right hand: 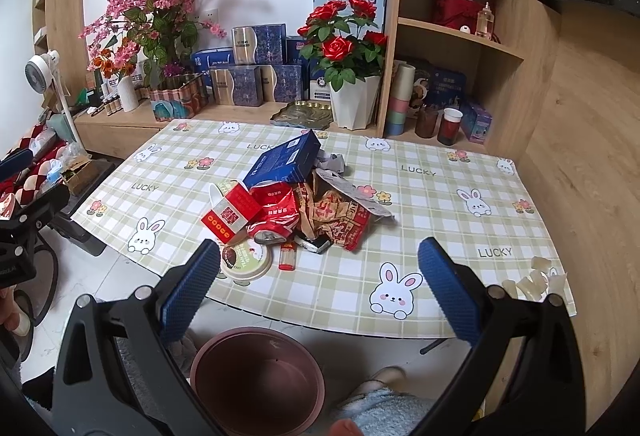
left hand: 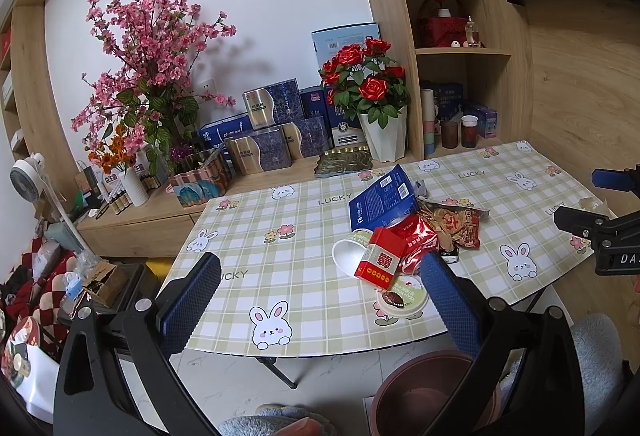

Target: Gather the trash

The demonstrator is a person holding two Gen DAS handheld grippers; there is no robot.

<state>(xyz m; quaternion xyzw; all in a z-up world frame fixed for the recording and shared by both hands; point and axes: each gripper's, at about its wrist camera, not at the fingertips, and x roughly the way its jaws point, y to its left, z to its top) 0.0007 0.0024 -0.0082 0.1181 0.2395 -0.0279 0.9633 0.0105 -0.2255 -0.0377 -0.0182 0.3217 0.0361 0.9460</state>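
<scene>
A heap of trash lies mid-table: a blue carton (left hand: 382,202) (right hand: 286,162), a red box (left hand: 380,255) (right hand: 232,214), a white paper cup (left hand: 347,250), red foil wrappers (right hand: 276,212), brown crumpled packaging (left hand: 456,228) (right hand: 340,214), a round lid (left hand: 402,298) (right hand: 246,258) and a small red lighter (right hand: 287,256). Below the table's near edge stands a dark-red bin (left hand: 432,392) (right hand: 258,380). My left gripper (left hand: 320,300) hovers open over the table's front edge. My right gripper (right hand: 318,286) is open too, just short of the heap.
The checked bunny tablecloth (left hand: 280,260) (right hand: 440,220) covers a folding table. Behind it a wooden ledge holds flower pots (left hand: 384,132), a vase and gift boxes (right hand: 256,64). Pale scraps (right hand: 534,278) lie at the table's right corner. A person's slippers and fuzzy sleeves (right hand: 384,408) show below.
</scene>
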